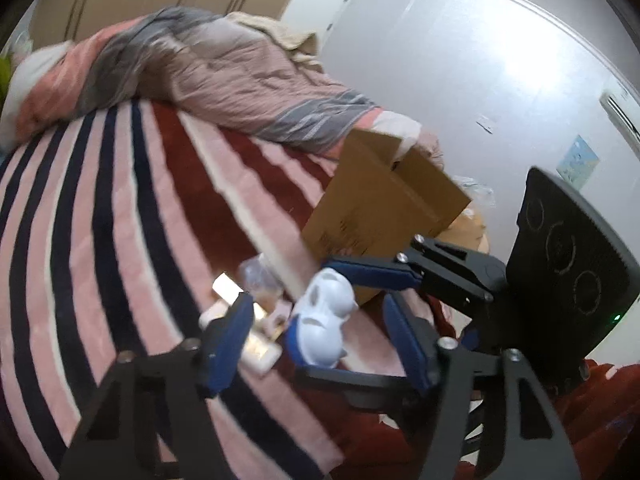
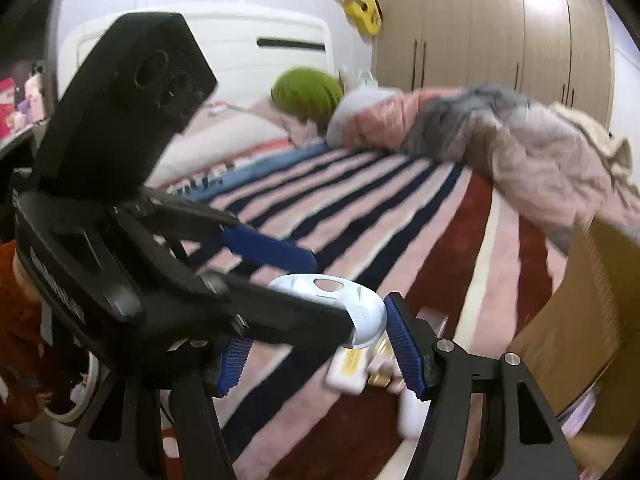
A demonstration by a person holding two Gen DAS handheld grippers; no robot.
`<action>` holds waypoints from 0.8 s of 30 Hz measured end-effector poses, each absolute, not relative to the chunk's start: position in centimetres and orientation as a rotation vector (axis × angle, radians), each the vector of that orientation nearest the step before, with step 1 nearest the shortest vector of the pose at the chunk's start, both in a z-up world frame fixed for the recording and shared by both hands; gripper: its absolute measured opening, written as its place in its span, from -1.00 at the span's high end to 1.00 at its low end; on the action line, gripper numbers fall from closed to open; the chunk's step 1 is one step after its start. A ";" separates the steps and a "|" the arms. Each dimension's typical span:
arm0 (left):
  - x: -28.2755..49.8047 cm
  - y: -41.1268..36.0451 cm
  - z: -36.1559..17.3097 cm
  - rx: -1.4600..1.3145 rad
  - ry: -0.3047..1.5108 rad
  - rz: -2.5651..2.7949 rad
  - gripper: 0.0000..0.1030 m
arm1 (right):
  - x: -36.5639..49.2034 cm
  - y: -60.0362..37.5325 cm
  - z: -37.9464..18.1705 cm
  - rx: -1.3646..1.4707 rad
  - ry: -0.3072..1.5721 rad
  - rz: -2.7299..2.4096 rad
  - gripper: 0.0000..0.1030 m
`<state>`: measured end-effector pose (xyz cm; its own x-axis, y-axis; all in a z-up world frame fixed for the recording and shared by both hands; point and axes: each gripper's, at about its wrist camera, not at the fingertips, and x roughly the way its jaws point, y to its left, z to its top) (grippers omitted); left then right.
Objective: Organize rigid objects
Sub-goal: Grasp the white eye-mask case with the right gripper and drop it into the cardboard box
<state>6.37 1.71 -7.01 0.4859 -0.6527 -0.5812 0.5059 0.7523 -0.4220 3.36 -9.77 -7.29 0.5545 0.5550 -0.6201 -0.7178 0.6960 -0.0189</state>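
2 tongs meet over the bed (image 1: 120, 208): right tongs (image 1: 320, 312) grip the white shell (image 1: 324, 320); left tongs (image 1: 316, 344) gape beside it. Next, probably carry it to the box (image 1: 384, 208).

A white figurine (image 1: 326, 312) and brown cardboard box (image 1: 384, 204) sit on a pink, maroon and navy striped blanket (image 1: 120, 208).

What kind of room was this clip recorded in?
Almost certainly a bedroom: the work happens on a bed with a striped blanket and a rumpled quilt, backed by a white headboard and tall wardrobe doors.
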 end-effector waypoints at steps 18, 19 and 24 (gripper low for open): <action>15.8 -12.7 -0.8 -0.054 0.820 -0.812 0.51 | 9.6 -21.0 -1.2 -0.260 0.596 0.586 -0.15; 16.4 -13.4 -0.8 -0.054 0.827 -0.820 0.51 | 10.3 -21.9 -1.1 -0.255 0.615 0.573 -0.15; 18.4 -16.1 -1.4 -0.042 0.857 -0.839 0.51 | 12.1 -24.3 -1.1 -0.272 0.677 0.525 -0.15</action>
<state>18.43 -16.14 -1.43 0.3628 -0.6678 -0.6499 0.6360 0.6872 -0.3510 12.11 -24.34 -1.06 0.6574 0.3709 -0.6560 -0.5429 0.8368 -0.0709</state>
